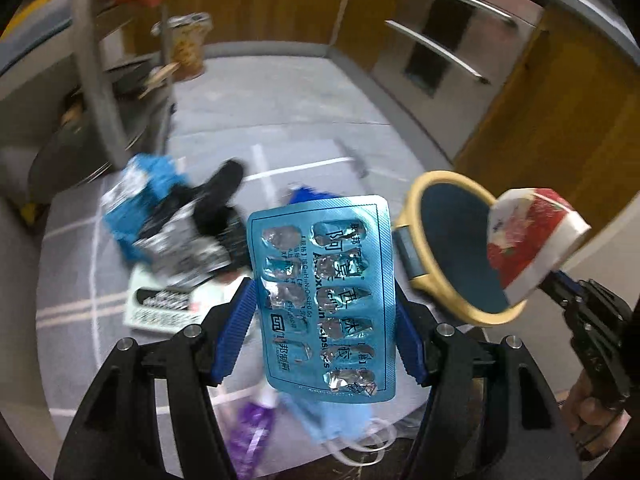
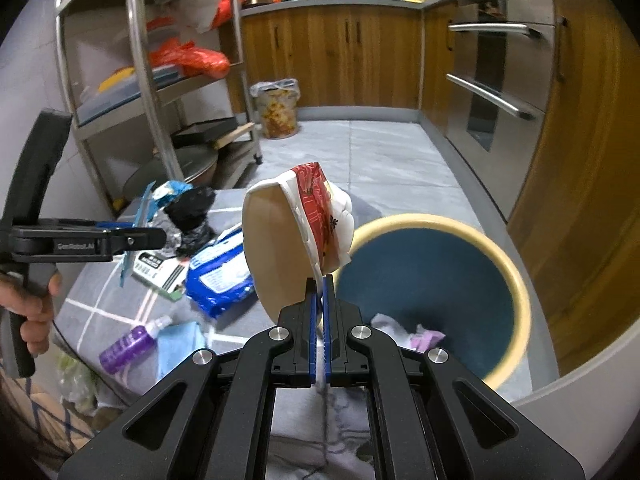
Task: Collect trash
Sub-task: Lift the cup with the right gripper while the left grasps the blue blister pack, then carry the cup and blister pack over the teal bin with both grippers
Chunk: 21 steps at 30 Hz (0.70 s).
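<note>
My left gripper (image 1: 324, 304) is shut on an empty blue pill blister pack (image 1: 322, 292) and holds it upright above the grey cloth-covered table (image 1: 72, 264). It also shows edge-on in the right wrist view (image 2: 134, 236). My right gripper (image 2: 319, 280) is shut on a crushed red-and-white paper cup (image 2: 304, 232) and holds it at the rim of the blue bin with a cream rim (image 2: 436, 292). The cup (image 1: 528, 244) and bin (image 1: 452, 248) also show at the right of the left wrist view. The bin holds some crumpled paper (image 2: 404, 332).
On the table lie a blue wet-wipe packet (image 2: 220, 276), a crumpled foil bag with a black bag (image 1: 176, 216), a flat printed box (image 1: 160, 304), a purple spray bottle (image 2: 128, 344) and a blue face mask (image 1: 340, 420). A steel shelf rack (image 2: 148, 80) stands left, wooden cabinets behind.
</note>
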Each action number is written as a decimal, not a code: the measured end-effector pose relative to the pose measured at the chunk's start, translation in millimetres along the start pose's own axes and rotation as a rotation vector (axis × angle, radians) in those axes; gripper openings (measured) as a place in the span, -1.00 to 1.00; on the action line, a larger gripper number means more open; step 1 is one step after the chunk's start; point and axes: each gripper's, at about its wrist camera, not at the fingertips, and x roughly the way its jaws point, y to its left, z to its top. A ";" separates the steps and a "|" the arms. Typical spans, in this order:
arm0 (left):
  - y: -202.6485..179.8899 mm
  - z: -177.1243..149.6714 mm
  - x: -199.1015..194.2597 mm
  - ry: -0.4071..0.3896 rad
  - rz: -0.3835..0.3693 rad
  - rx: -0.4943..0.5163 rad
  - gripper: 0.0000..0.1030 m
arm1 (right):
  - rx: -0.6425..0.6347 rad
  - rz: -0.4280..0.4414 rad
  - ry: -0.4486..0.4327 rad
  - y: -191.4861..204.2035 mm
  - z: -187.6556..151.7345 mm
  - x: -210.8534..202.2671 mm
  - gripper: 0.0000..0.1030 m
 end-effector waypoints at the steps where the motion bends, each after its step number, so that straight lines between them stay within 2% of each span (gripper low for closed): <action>1: -7.3 2.0 0.9 -0.003 -0.008 0.014 0.24 | 0.008 -0.004 -0.001 -4.3 -1.1 -1.5 -0.93; 12: -83.8 16.0 21.3 -0.014 -0.109 0.123 0.24 | 0.103 -0.049 0.013 -48.7 -16.4 -5.5 -0.93; 21: -121.7 21.1 38.7 -0.012 -0.148 0.148 0.24 | 0.189 -0.064 0.034 -77.9 -29.1 -0.5 -0.93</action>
